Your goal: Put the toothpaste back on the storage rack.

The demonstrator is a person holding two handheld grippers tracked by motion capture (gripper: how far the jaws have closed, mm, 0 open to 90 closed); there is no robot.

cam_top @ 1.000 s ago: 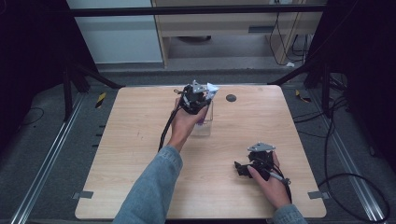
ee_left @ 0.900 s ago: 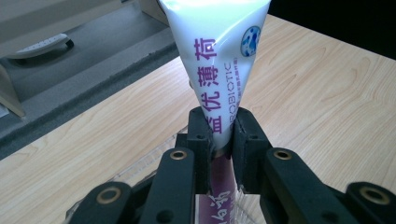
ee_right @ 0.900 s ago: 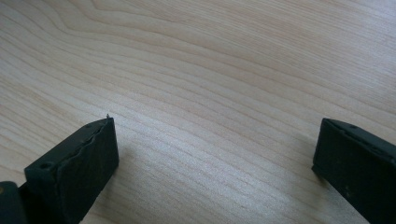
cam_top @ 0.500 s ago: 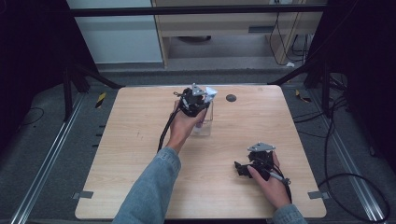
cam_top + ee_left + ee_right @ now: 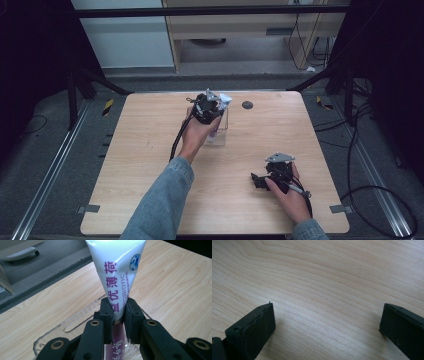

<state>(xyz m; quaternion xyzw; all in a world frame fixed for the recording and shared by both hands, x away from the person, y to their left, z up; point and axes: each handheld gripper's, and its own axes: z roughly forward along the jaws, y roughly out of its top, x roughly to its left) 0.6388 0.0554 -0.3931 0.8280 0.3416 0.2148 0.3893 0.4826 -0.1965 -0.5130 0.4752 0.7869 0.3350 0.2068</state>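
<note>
Taking the clear plastic cup (image 5: 218,129) as our landmark, we start nearest to us: the right hand-held gripper (image 5: 260,181) rests low on the wooden surface (image 5: 150,165), well to the near right of the cup, the hand (image 5: 290,197) lying behind it. In the right gripper view its jaws stand wide apart with bare wood between them, holding nothing. It has not shifted over the last second.

Farther out, the left hand-held gripper (image 5: 117,315) sits directly over the cup, jaws pressed onto a white toothpaste tube (image 5: 117,270) with purple lettering, which stands upright with its lower end down inside the cup. The left forearm reaches forward from the denim sleeve (image 5: 160,205), wrist bent so the jaws point steeply down.

Compared with a second ago, the left hand has edged slightly nearer over the cup; we judge the tube is being seated in the cup, with the release not yet made.

Beyond the cup, a small dark round spot (image 5: 247,105) marks the surface.
</note>
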